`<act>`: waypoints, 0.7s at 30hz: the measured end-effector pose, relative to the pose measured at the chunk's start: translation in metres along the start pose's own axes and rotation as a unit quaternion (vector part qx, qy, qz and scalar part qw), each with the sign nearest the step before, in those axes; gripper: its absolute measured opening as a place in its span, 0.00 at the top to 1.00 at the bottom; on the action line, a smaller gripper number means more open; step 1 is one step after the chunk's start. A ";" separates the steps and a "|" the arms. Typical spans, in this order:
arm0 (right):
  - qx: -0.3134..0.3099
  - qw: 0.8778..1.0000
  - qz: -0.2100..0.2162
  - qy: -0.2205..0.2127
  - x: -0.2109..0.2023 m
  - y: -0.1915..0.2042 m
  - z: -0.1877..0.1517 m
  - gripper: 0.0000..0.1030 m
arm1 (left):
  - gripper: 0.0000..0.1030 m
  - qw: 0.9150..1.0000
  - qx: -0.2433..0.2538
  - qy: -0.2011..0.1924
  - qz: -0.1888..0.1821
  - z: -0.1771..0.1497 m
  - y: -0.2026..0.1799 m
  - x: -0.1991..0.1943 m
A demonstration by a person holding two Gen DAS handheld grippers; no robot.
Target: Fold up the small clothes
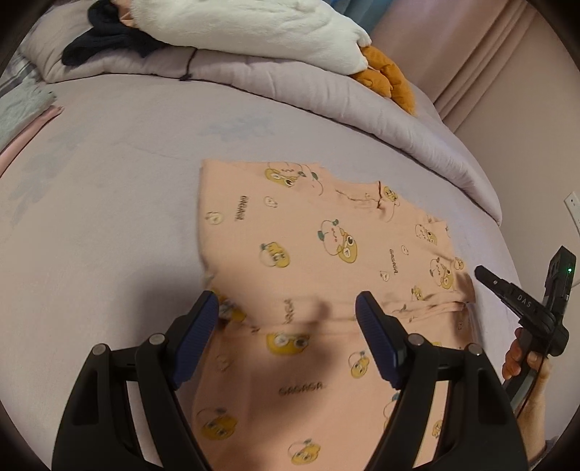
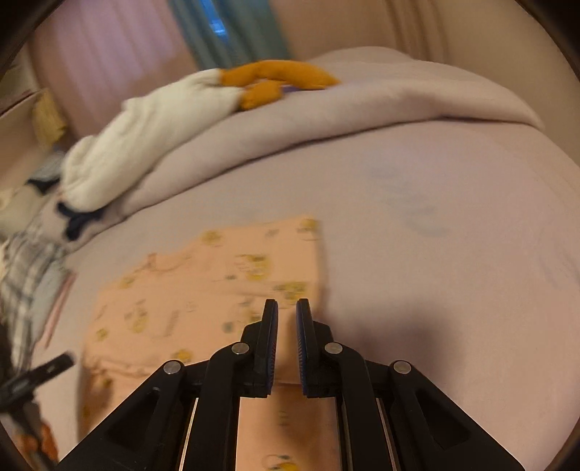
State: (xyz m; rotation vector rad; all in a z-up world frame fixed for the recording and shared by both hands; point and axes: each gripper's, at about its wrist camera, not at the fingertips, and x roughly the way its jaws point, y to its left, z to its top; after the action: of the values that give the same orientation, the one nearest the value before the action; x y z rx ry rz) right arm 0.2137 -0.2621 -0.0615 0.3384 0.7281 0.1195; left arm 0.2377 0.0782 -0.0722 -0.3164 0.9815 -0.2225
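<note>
Item: peach printed garment (image 1: 326,253) flat on bed (image 1: 108,217), partly folded | Left claw (image 1: 288,311) wide apart above near edge, empty | Right claw (image 2: 287,308) closed, empty, at right edge | Step: between folds | Next: grasp an edge, fold over.

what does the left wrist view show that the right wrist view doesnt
Only the left wrist view shows the left tool with its jaws wide open above the peach printed garment, the printed lettering sharp enough to read, a hand gripping the right tool's handle, and a wall socket.

Only the right wrist view shows the right tool head-on with its jaws shut and empty, a plaid cloth at the left edge, and a blue curtain.

Both show the garment lying on the lilac bed, the folded quilt and the white plush toy with orange feet.
</note>
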 end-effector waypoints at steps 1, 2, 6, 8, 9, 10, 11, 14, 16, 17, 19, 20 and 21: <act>-0.007 1.000 0.000 0.010 0.007 0.003 -0.001 0.92 | 0.29 1.000 0.001 0.004 -0.001 0.000 -0.001 0.005; -0.009 1.000 0.000 0.019 0.015 0.004 -0.001 0.92 | 0.30 1.000 0.003 0.009 0.001 0.000 -0.002 0.009; 0.011 0.998 0.002 0.063 0.043 -0.003 -0.012 0.92 | 0.32 0.999 0.012 0.034 0.018 -0.005 0.002 0.030; 0.017 0.998 0.009 0.059 0.042 -0.005 -0.013 0.92 | 0.35 0.999 0.018 0.040 0.030 -0.008 0.007 0.036; 0.022 0.998 0.010 0.060 0.038 -0.004 -0.014 0.92 | 0.35 0.999 0.023 0.038 0.029 -0.008 0.007 0.035; 0.024 0.998 0.010 0.061 0.033 -0.003 -0.014 0.92 | 0.35 0.999 0.025 0.037 0.029 -0.008 0.007 0.033; 0.022 0.998 0.010 0.059 0.027 -0.002 -0.013 0.92 | 0.35 0.999 0.025 0.036 0.027 -0.009 0.007 0.030; 0.004 0.999 0.016 0.045 0.005 0.004 -0.020 0.92 | 0.35 0.999 0.015 0.034 0.008 -0.013 0.012 0.016; 0.000 0.999 0.025 0.044 -0.010 0.005 -0.030 0.83 | 0.34 1.000 0.007 0.031 0.002 -0.020 0.019 0.004; 0.000 0.998 0.031 0.047 -0.015 0.003 -0.034 0.78 | 0.34 1.000 0.003 0.030 0.000 -0.024 0.022 -0.001; 0.004 0.998 0.045 0.051 -0.027 -0.001 -0.047 0.62 | 0.33 0.999 -0.011 0.031 -0.006 -0.036 0.031 -0.014; 0.005 0.997 0.049 0.052 -0.033 -0.004 -0.054 0.62 | 0.33 0.999 -0.015 0.034 -0.008 -0.042 0.035 -0.019; 0.007 0.997 0.050 0.053 -0.040 -0.008 -0.061 0.62 | 0.33 0.999 -0.019 0.039 -0.009 -0.049 0.039 -0.023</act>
State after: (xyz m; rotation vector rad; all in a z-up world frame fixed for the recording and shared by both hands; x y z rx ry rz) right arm 0.1434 -0.2622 -0.0811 0.3850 0.8182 0.2293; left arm 0.1862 0.1138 -0.0934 -0.3534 1.0605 -0.2340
